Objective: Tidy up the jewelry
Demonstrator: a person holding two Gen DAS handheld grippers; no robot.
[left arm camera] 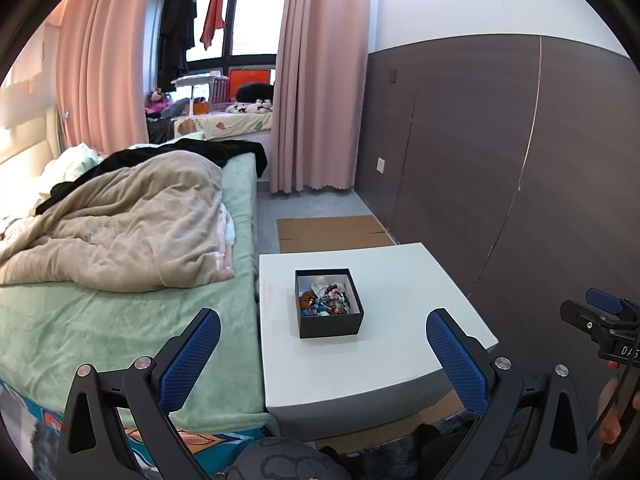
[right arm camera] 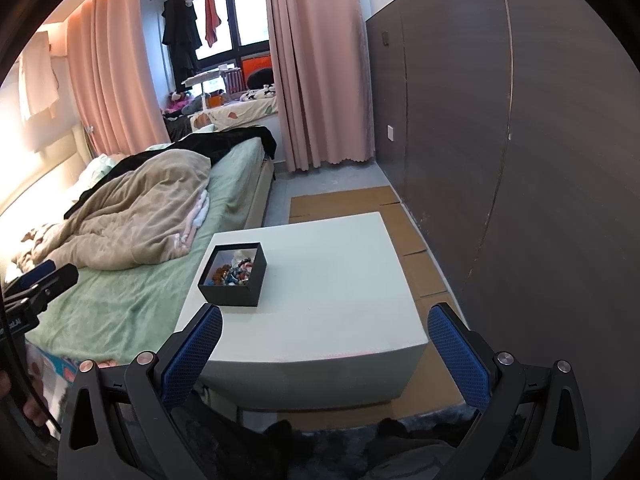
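All the jewelry (left arm camera: 326,300) lies heaped in the black box (left arm camera: 330,325) near the surface's (left arm camera: 400,280) left edge; sorted or not, unclear. Left tool (left arm camera: 323,356) and right tool (right arm camera: 325,354) spread, empty.

Home bedroom. Unmade bed (left arm camera: 120,240) with a beige duvet (left arm camera: 132,216) lying left of the tongs, pink curtains (left arm camera: 320,80) hanging ahead, laundry (left arm camera: 214,12) drying at the window (left arm camera: 240,20), low white worktop (left arm camera: 372,344) sitting just ahead beside the bed.
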